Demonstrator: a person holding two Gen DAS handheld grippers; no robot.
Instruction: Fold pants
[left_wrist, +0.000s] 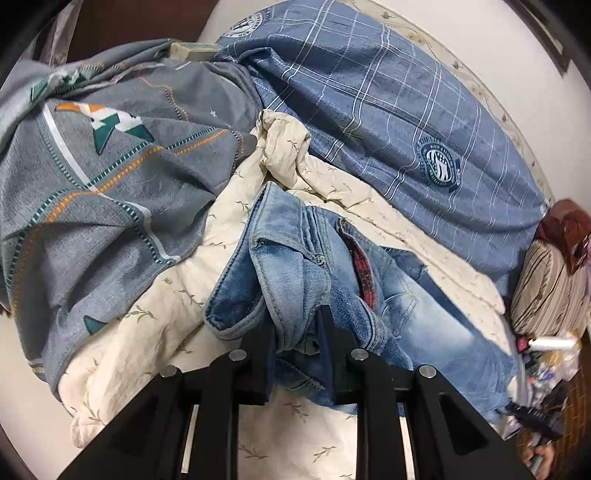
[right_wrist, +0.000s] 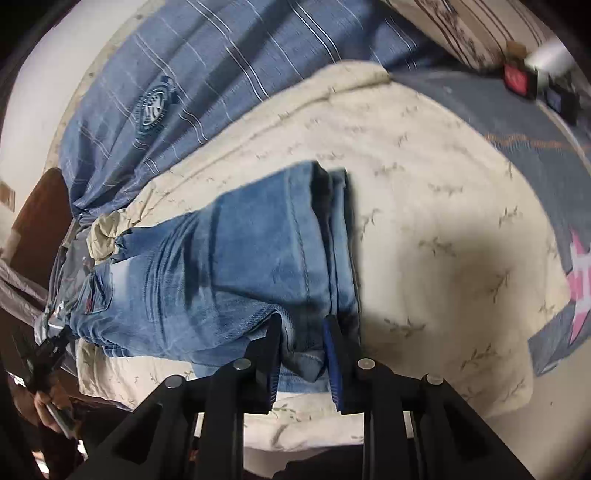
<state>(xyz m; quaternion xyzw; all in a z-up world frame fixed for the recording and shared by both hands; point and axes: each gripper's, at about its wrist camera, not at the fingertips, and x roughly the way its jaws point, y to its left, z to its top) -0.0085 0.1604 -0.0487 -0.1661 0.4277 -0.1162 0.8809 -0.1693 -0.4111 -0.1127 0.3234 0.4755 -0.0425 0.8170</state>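
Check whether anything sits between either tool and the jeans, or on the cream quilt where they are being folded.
Nothing visible does. The left tool is shut on bunched denim at the waist end of the jeans, and the right tool is shut on the leg end. The cream quilt beside the jeans is bare.

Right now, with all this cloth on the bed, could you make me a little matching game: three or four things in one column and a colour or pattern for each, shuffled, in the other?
Things:
1. jeans
2. quilt under the jeans
3. plaid bedding by the wall
4. pillow

Looks:
A. cream with small leaf sprigs
B. pale with dark stripes
C. faded blue denim
D. blue with thin white lines and a round badge

Pairs: 1-C, 2-A, 3-D, 4-B.

Both hand-held grippers, left and right, are shut on the jeans.
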